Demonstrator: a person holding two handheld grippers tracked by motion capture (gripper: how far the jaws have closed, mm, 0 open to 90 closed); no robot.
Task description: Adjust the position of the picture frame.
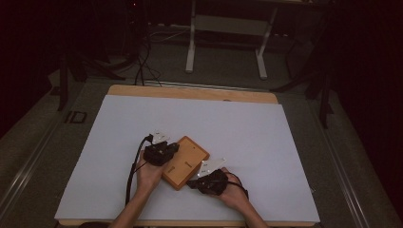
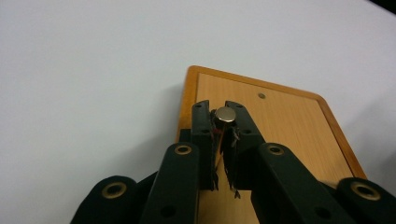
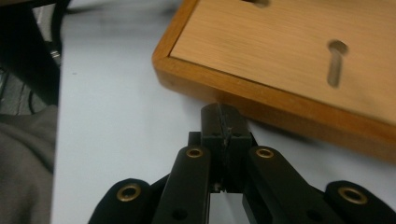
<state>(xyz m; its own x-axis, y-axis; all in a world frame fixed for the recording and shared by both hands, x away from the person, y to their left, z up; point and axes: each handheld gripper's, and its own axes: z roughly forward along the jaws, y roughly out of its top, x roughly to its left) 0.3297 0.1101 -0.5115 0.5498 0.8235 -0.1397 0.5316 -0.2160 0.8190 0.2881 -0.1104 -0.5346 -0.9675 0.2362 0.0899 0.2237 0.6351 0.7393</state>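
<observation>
A flat wooden board (image 1: pixel 186 161) with a darker rim lies on the white sheet, near the front middle. My left gripper (image 1: pixel 172 148) hangs over its left end, shut on a small round metal piece (image 2: pixel 225 114) pinched between the jaw tips (image 2: pixel 219 112). Beyond that piece the board's face (image 2: pixel 289 126) shows a small hole (image 2: pixel 261 95). My right gripper (image 1: pixel 191 183) sits at the board's near corner. Its jaws are pressed together with nothing between them (image 3: pixel 223 112), right against the board's rim (image 3: pixel 280 105). A keyhole slot (image 3: pixel 336 63) is cut into the board's top.
The white sheet (image 1: pixel 247 137) covers most of a wooden table, whose far edge (image 1: pixel 190 92) stays bare. Behind the table are a white desk frame (image 1: pixel 190 52) and cables on the dark floor. Grey cloth (image 3: pixel 23 158) lies at the left of the right gripper view.
</observation>
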